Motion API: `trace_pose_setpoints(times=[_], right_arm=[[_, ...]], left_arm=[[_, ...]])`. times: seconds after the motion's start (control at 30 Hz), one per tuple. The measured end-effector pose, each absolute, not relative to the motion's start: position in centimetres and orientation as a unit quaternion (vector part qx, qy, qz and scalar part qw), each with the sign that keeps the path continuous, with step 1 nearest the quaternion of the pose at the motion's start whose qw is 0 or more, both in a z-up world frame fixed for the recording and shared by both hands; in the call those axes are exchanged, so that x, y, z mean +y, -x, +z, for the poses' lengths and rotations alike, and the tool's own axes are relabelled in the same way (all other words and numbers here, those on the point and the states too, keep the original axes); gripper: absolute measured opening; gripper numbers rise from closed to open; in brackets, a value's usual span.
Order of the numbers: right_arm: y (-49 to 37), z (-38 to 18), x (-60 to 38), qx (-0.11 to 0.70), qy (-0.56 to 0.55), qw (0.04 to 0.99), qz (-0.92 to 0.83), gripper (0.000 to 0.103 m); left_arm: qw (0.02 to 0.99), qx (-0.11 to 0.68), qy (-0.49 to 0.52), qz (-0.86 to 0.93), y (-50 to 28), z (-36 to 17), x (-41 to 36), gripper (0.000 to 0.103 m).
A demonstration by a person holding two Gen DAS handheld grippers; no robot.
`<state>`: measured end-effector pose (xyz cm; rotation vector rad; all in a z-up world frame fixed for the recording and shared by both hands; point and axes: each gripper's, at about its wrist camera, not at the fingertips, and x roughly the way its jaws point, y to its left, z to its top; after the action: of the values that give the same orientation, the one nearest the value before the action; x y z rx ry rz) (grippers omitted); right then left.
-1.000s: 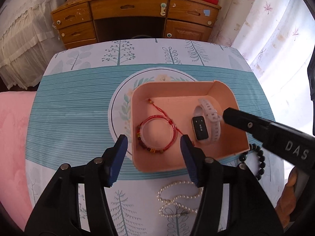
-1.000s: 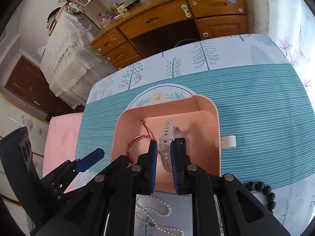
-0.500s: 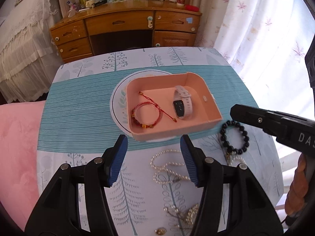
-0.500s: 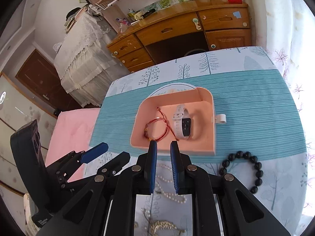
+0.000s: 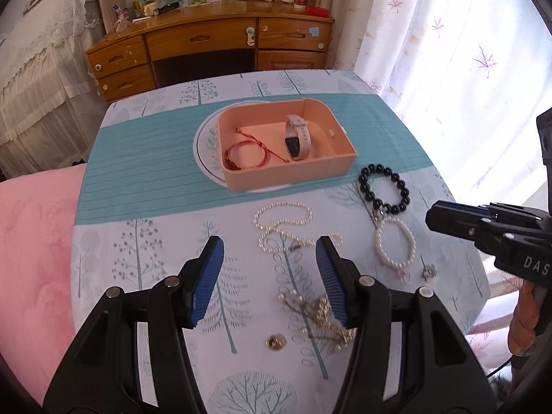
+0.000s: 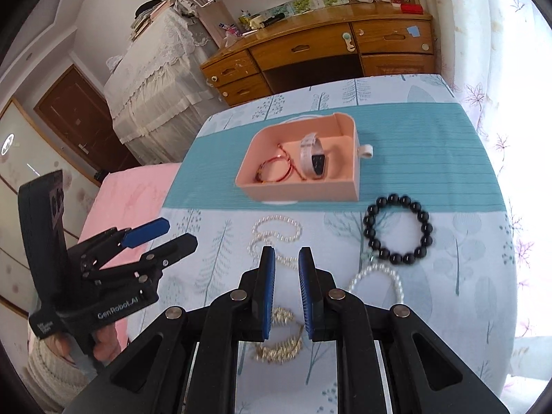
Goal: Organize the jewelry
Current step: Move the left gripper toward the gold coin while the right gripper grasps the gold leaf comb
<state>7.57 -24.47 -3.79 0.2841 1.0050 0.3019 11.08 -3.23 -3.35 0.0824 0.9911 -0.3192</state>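
A pink open box [image 5: 289, 172] stands on the tablecloth with a red cord bracelet [image 5: 246, 153] and a white-strapped watch [image 5: 296, 136] inside. In front of it lie a black bead bracelet [image 5: 383, 188], a pearl necklace [image 5: 284, 227], a pearl bracelet [image 5: 395, 246] and gold pieces [image 5: 321, 314]. My left gripper [image 5: 269, 241] hangs open and empty above the necklace's near side. My right gripper [image 6: 287, 251] is shut but for a thin gap, holding nothing, above the necklace [image 6: 272, 234], with the box [image 6: 300, 186] beyond. The left gripper [image 6: 176, 233] shows at the left.
A round gold brooch [image 5: 275, 342] and small earrings [image 5: 427, 270] lie near the table's front. A pink cushion [image 5: 34, 241] borders the table on the left. A wooden desk [image 5: 207, 45] stands behind, and curtains [image 5: 431, 51] hang at the right.
Both grippers have drawn back and upward from the box. The box now looks smaller and farther, and the loose jewellery in front of it has come into view. The watch stays in the box.
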Motion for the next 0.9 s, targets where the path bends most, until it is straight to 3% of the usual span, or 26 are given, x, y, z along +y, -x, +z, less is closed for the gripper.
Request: trace_pose_setpoints(times=[0.17, 0.47, 0.9], right_arm=[[-3.8, -4.3, -23.2, 0.474, -0.114, 0.861, 0.147, 0.026], [-0.2, -7.8, -18.4, 0.490, -0.017, 0.852, 0.181, 0.027], [-1.2, -13.5, -14.3, 0.526, 0.021, 0.823, 0.211, 0.027]], left_arm=[[0.871, 0.466, -0.036, -0.149, -8.1, -3.7, -2.3, 0.053], [0.861, 0.486, -0.047, -0.144, -3.8, -7.3, -0.2, 0.053], [0.830, 0.528, -0.066, -0.165, -2.3, -13.0, -0.4, 0.053]])
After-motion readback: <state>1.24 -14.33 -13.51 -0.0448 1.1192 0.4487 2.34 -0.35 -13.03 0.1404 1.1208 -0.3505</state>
